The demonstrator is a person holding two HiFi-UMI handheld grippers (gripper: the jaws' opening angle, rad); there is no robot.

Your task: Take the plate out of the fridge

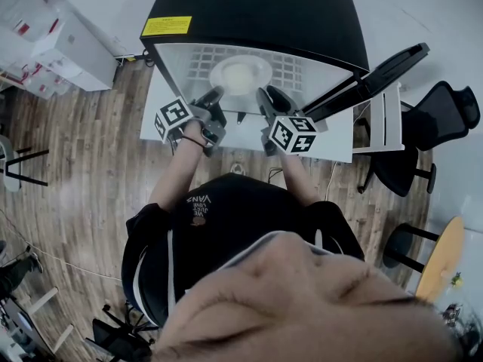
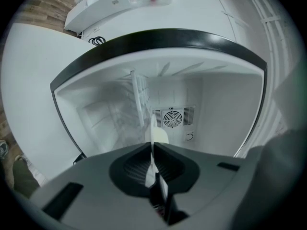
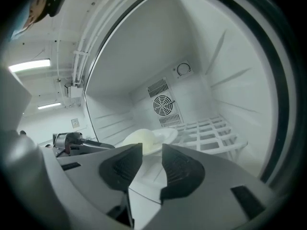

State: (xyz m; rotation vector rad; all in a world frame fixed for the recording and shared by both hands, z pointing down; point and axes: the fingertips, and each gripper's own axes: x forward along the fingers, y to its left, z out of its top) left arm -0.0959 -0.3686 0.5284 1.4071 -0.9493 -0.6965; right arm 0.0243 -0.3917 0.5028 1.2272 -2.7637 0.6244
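The plate [image 1: 240,75] is inside the open fridge [image 1: 249,13], over the wire shelf [image 3: 206,128], with a pale mound [image 3: 139,139] sitting on it. Whether it rests on the wires or hangs just clear of them, no view settles.

On the left, the left gripper [image 2: 152,147] is pinching the plate's near-left rim, and the thin white edge runs straight through its pressed jaws. On the right, the right gripper [image 3: 152,150] is at the near-right rim with its jaws spread. The white rim lies in the gap, but neither pad presses on it.

So it looks like one grip is carrying the job, and that's the danger. If the person pulls toward the near side now, the right half of the plate has nothing holding it. It could sag, twist in the left pinch, and let the mound slide toward the low side. A thin, smooth rim like that could also slip right out of a single clamp.

The right jaws could make trouble too. If they close off-line they'd nudge the rim sideways instead of catching it. And a plate drawn out tilted could snag its far edge on the wires, or clip the fridge's frame beside the open door [image 1: 377,78].
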